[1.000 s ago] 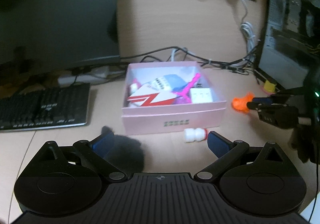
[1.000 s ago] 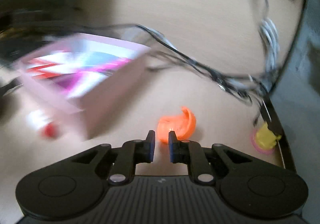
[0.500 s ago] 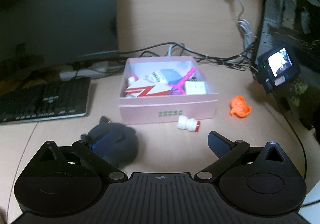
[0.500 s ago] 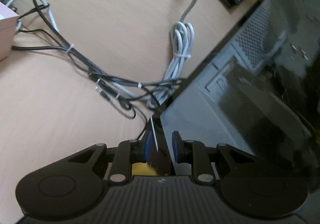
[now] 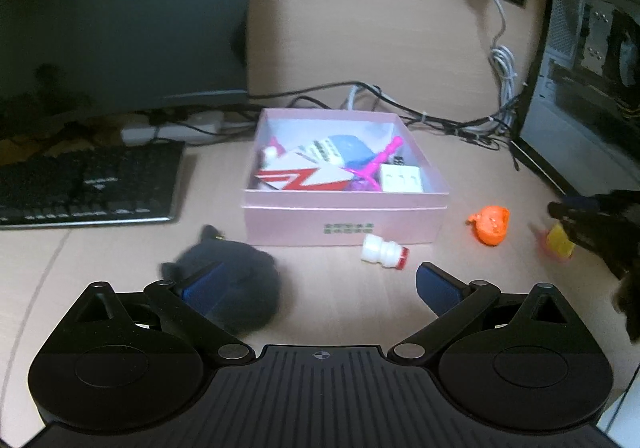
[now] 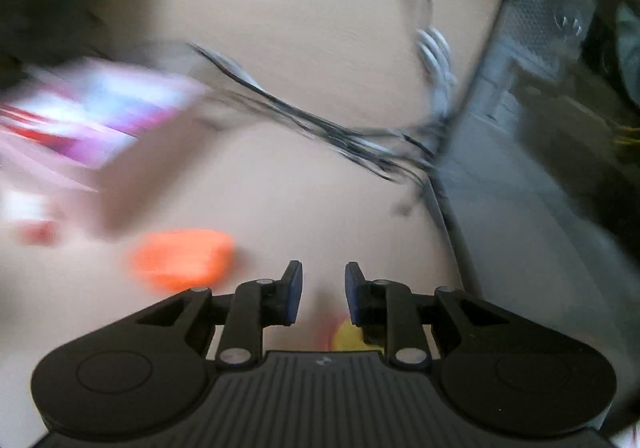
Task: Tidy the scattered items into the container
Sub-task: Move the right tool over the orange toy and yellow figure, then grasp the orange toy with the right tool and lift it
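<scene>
The pink box (image 5: 344,219) sits mid-desk with several items inside. In front of it lie a white bottle with a red cap (image 5: 384,251), an orange toy (image 5: 490,224) and a black fluffy thing (image 5: 240,288). My left gripper (image 5: 316,280) is wide open, its left pad over the fluffy thing. At the right edge, blurred, my right gripper (image 5: 560,215) is with the yellow toy on a pink base (image 5: 559,244). In the right wrist view its jaws (image 6: 324,276) stand narrow and the yellow toy (image 6: 352,334) shows low between the fingers, mostly hidden. The orange toy (image 6: 184,258) is smeared at left.
A keyboard (image 5: 88,183) and a monitor (image 5: 120,15) stand on the left. A computer case (image 5: 592,87) is at the right, with cables (image 5: 440,115) running behind the box. Bare desk lies between the box front and my left gripper.
My right gripper swung from the orange toy to the case side, then back towards the box. The yellow toy left its spot by the case and came along. My left gripper hardly moved.
</scene>
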### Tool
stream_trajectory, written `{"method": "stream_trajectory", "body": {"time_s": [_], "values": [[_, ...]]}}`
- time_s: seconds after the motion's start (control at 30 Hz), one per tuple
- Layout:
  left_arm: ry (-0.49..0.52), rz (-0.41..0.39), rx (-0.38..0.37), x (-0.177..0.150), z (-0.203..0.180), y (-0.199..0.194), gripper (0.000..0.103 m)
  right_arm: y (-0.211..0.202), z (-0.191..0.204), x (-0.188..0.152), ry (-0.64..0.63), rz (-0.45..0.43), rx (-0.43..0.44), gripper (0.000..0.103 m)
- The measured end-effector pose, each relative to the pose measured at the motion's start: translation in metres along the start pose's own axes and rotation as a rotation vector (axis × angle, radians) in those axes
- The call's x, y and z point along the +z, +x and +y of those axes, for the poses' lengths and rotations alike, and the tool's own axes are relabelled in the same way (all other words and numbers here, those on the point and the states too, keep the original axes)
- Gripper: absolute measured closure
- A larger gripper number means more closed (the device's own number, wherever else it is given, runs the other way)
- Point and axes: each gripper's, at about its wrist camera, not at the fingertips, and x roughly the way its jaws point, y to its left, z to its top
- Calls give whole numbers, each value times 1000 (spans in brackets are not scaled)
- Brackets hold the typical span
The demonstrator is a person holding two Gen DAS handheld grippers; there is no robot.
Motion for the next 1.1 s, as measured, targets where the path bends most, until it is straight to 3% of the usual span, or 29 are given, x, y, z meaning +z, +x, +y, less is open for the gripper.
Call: {"method": "stream_trajectory", "body": {"time_s": [0.1,0.3,0.37,0.5,0.6,0.7,0.77,0.8,0.9,1.1], "values": [[32,11,-38,1,-17,6,1,-24,1,-11,7,-36,-16,71],[95,18,-51,-5,-44,8,0,-38,-27,-36,152,-5,20,46],[94,30,-45,-9,-47,8,0,-33,-41,-41,237,14,52,25],[100,51,-12,-19,-52,8,0,-10,-51,-49,347,62,130,24],[111,34,69,-30,-53,4,0,3,-42,-52,338,78,210,24],[108,27,151,-41,-50,-2,0,-1,-19,-43,238,85,414,23],[73,39,174,-45,-43,-4,0,-15,-2,-35,148,46,556,23],[60,42,181,-46,-40,-5,0,-23,6,-31,102,19,588,23],[45,44,192,-45,-34,-6,0,-33,18,-23,49,-32,567,15],[40,63,129,-42,-35,2,0,-19,17,-24,99,-5,400,0]]}}
